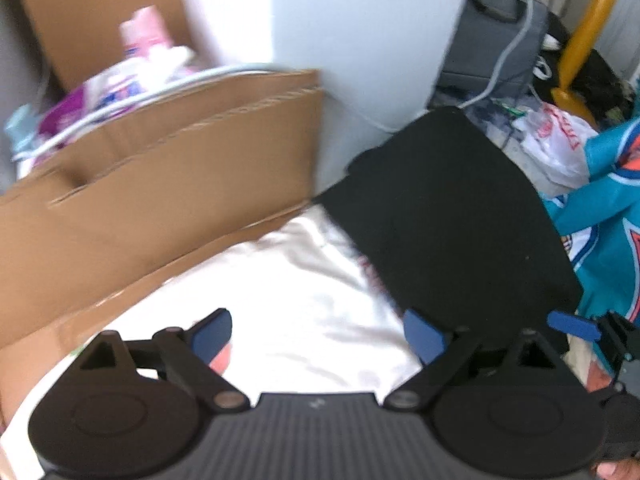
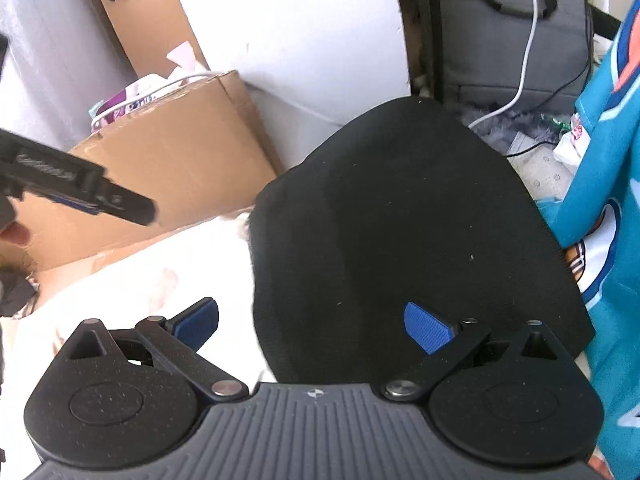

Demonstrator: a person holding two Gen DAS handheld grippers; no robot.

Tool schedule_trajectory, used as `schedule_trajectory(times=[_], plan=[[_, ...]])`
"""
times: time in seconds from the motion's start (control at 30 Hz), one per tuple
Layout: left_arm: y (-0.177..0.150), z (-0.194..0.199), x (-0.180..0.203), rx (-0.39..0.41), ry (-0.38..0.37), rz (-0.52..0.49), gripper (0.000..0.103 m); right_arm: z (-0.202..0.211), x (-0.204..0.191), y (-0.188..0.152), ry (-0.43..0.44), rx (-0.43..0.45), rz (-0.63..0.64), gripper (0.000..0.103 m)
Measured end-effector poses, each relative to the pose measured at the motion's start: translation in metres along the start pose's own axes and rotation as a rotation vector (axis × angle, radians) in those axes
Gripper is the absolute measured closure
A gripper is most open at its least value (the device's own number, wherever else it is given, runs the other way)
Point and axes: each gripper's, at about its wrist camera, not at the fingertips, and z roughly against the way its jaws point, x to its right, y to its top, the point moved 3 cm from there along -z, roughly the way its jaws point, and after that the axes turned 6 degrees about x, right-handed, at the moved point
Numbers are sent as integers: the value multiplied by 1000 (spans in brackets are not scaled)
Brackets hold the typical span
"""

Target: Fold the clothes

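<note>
With both my left tongs and right tongs spread empty, the flat black fabric garment beside the brown cardboard box could bunch if I pinch one layer.

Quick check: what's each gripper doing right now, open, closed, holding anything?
Left gripper: open, empty, over the white garment.
Right gripper: open, empty, over the black garment.

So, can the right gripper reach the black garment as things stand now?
Probably yes. The right gripper is open and hangs right over the near edge of the black garment, with nothing lying between. The left gripper is off over the white cloth.
</note>
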Motion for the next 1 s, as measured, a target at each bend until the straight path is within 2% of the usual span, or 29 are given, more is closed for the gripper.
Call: schedule_trajectory(times=[0.23, 0.47, 0.63, 0.77, 1.0], plan=[[-8, 67, -42, -38, 91, 117, 8, 38, -20, 29, 49, -117, 14, 1], [-11, 160, -71, -21, 150, 229, 4, 102, -35, 65, 33, -133, 16, 1], [-17, 213, -89, -57, 248, 296, 4, 141, -48, 83, 25, -166, -11, 1], [-28, 260, -98, -58, 230, 356, 1, 175, -63, 97, 58, -172, -16, 1], [-50, 334, -114, -29, 271, 387, 1, 226, -83, 115, 84, -150, -20, 1]])
